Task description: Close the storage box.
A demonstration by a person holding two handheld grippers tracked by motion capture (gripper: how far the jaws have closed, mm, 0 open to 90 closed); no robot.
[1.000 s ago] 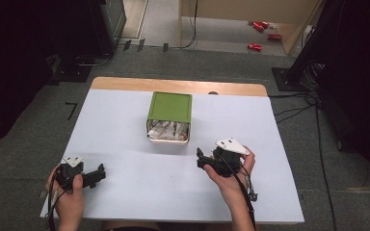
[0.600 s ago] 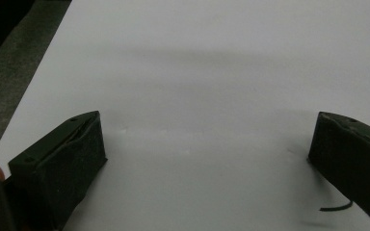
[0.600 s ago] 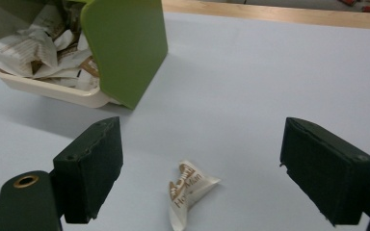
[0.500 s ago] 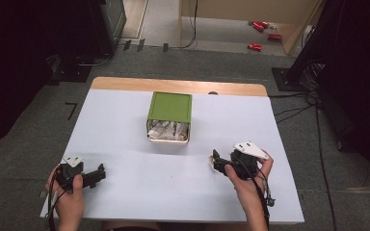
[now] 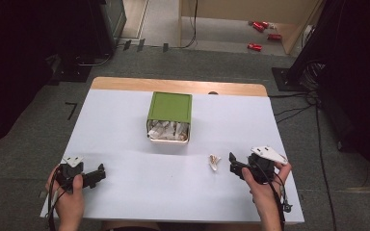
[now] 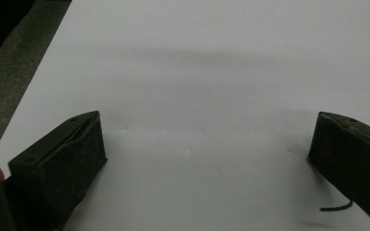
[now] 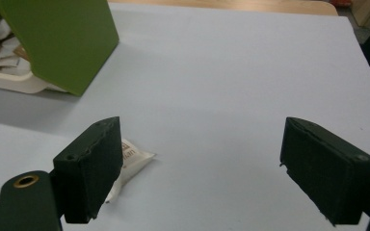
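Two grippers rest low on the white table (image 5: 125, 120), and we take the green box (image 5: 170, 107) in the middle as our landmark. From the high view, we see the box lying on its side with its open end towards us, full of white packets (image 5: 168, 130). One small packet (image 5: 214, 161) lies alone on the table, nearer to us than the box and to its right. The right gripper (image 5: 232, 166) is just beside this packet, on the side away from the box, not touching it. The left gripper (image 5: 99, 173) is well apart from the box, near the front left corner of the table.

From the left gripper view, we see its jaws spread wide with bare table between them.

From the right gripper view, the jaws also stand wide apart and hold nothing. The small packet (image 7: 127, 161) lies partly behind one jaw, and the green box (image 7: 60, 38) is beyond it.
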